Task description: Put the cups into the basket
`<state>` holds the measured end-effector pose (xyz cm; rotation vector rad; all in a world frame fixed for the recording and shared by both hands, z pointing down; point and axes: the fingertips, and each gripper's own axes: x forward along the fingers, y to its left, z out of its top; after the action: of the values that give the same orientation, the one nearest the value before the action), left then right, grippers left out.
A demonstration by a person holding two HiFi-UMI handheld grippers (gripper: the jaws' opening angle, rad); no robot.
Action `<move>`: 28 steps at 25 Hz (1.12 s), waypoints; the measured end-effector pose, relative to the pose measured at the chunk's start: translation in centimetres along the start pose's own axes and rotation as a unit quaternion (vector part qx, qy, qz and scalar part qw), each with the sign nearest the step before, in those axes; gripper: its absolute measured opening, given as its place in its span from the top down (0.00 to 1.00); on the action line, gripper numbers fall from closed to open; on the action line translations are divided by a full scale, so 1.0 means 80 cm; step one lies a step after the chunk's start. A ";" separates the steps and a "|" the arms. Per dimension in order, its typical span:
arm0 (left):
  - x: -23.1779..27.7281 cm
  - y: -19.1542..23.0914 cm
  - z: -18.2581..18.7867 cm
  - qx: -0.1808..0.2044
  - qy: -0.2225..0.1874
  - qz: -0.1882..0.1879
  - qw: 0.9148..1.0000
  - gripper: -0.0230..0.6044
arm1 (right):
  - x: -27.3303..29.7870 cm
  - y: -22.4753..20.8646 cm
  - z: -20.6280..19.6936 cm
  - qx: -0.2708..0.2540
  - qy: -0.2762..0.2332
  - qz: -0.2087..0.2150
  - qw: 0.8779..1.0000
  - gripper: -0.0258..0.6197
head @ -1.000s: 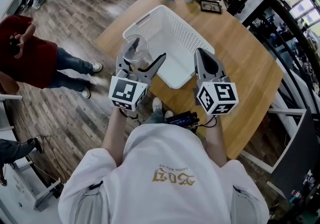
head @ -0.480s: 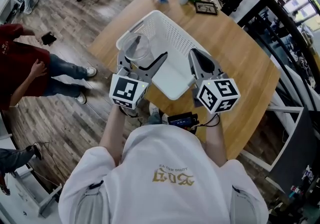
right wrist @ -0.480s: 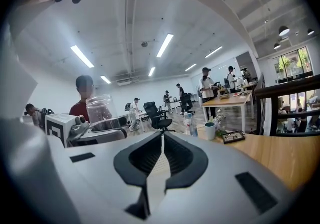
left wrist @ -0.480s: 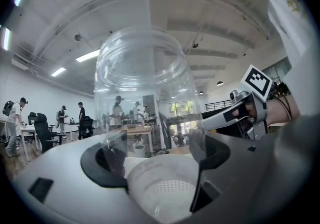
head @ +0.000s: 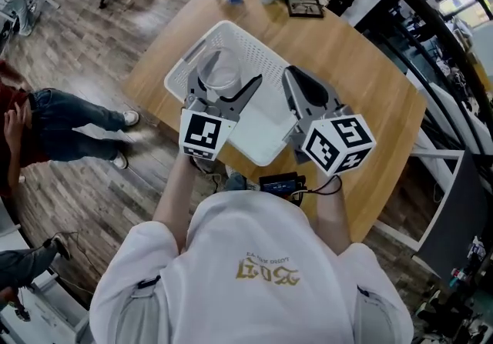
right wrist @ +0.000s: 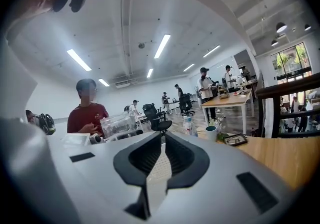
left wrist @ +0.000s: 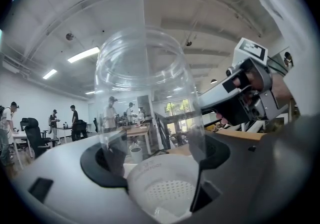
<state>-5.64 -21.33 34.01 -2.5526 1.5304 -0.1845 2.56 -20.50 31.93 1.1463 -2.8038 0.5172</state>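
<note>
The left claw point(head: 223, 81) is carrying the clear cup point(head: 221, 69) in over the white basket point(head: 254, 42), and that is the change that matters. A second ago the cup was hanging at the basket's near-left rim, half over the edge of the tabletop point(head: 362, 65). Now it is sitting inside the basket's outline in the head view. In the left gripper view the basket's perforated bottom is showing through the cup's clear base.

The left claw is pinching the cup low down, one jaw on each side of its wall. The cup's mouth is pointing away from the claw. It is hanging above the basket, not resting in it (how far above, the pictures are not telling).

The right claw point(head: 291, 75) is travelling alongside, over the basket's near-right part. Its jaws are pressed together with only a slit between them and nothing held, the same as in the earlier frames.

For the task, the carry is probably nearly done. What is likely remaining is lowering the cup and spreading the left claw's jaws. The cup is smooth and light, so letting go from this height is risking a bounce or a tip onto its side. No other cup is showing inside the basket.
</note>
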 end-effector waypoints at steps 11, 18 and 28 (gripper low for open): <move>0.037 -0.006 -0.033 0.005 0.019 -0.023 1.000 0.36 | 0.021 -0.005 -0.006 0.023 0.010 -0.002 1.000 0.92; 0.052 -0.001 -0.054 -0.015 0.023 -0.049 0.998 0.37 | 0.043 -0.016 -0.029 0.047 0.030 -0.008 0.998 0.92; 0.064 -0.015 -0.092 0.013 0.052 -0.118 0.992 0.36 | 0.072 -0.037 -0.071 0.071 0.071 -0.026 0.995 0.92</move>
<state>-3.56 -25.86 41.58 -2.7365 1.2440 -0.3696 0.14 -24.43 39.20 1.1552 -2.6460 0.7711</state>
